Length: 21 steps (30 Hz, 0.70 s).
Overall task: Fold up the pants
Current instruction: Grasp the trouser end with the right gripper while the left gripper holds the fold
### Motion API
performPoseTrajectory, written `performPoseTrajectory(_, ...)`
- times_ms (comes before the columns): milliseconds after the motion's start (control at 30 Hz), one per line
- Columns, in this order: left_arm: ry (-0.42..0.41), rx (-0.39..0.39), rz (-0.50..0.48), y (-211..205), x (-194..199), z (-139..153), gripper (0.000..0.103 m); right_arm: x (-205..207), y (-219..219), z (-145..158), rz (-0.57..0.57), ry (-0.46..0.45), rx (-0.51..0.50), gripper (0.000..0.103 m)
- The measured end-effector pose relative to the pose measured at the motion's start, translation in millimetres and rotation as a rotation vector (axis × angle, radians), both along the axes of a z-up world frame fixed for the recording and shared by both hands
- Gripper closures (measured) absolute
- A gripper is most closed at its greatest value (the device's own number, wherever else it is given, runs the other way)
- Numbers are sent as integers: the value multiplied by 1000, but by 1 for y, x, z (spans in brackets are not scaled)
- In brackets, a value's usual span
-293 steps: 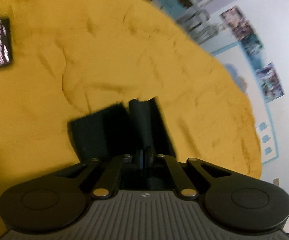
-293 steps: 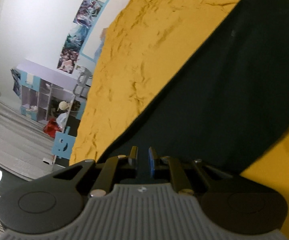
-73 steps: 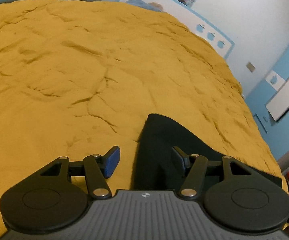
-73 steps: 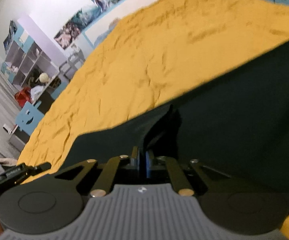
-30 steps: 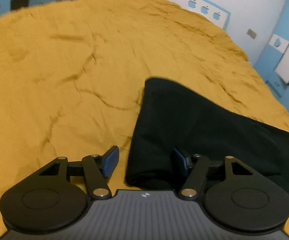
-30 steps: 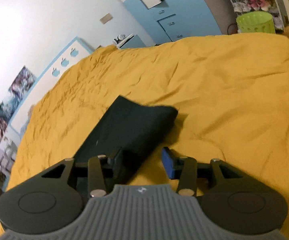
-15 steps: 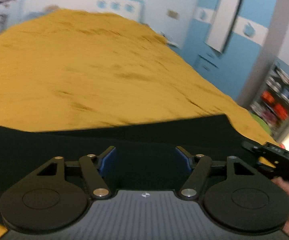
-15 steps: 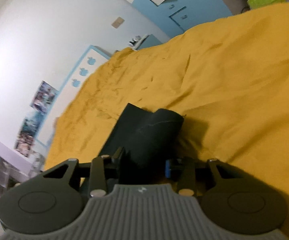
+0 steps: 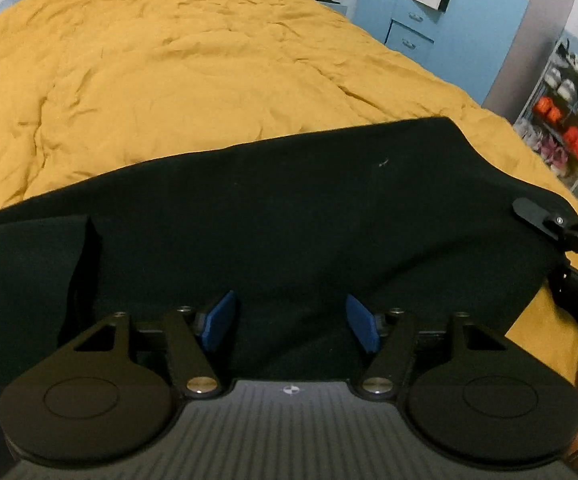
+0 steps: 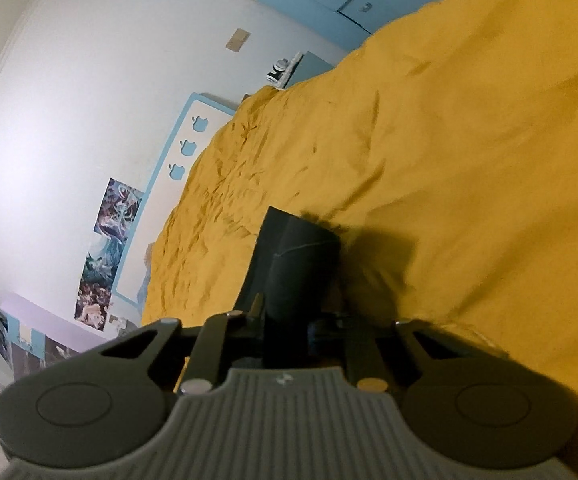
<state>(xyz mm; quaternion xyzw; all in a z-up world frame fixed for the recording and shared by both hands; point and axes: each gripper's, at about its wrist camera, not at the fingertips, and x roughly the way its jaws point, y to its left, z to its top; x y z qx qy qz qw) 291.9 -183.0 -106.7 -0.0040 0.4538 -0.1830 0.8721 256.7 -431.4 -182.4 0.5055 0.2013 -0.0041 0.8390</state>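
Observation:
The black pants (image 9: 289, 208) lie folded lengthwise across a mustard-yellow bedspread (image 9: 193, 64). My left gripper (image 9: 291, 326) is open, its blue pads (image 9: 219, 320) spread over the near edge of the cloth, holding nothing. In the right wrist view my right gripper (image 10: 287, 326) has closed in on the end of the pants (image 10: 297, 264), with a thick fold of black cloth between the fingers. The right gripper also shows at the right edge of the left wrist view (image 9: 569, 232), at the pants' far end.
The bedspread (image 10: 469, 160) fills both views. A blue cabinet (image 9: 417, 24) and shelves of folded items (image 9: 569, 128) stand beyond the bed. A white wall with posters (image 10: 109, 240) and a blue-framed panel lies past the bed's far side.
My left gripper has swung from the pants' left end to their long near edge, still open. My right gripper has let go, opened, then closed on the other end of the pants.

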Motion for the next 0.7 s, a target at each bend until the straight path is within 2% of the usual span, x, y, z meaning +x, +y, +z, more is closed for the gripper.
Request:
performPoseTrajectory(67,11,-41,11,6,1,10,30,0,6,10,-2,-2,-60,91)
performPoseTrajectory(133,26,-128,39,25,-2,25,33,-1,13,21,-4,-14,-125,91)
performPoseTrajectory(200,5,-226,80,49,-10,41,32,-3,18,30,-6,-33,-168,91)
performPoseTrajectory(267,-7,-270,122,75,-16,51,32,-3,23,37,-9,-43,-200,92)
performPoseTrajectory(367,-45,-258,208,115,-24,60,32,-2,29,47,-14,-52,-235,92)
performPoseTrajectory(467,-77,-256,292,155,-32,62,32,-2,46,69,-3,-89,-330,92)
performPoseTrajectory(567,-50,-292,344,186,-34,58,32,-4,77,93,35,-149,-467,92)
performPoseTrajectory(700,-47,-311,378,209,-40,54,32,-6,138,120,145,-240,-735,92)
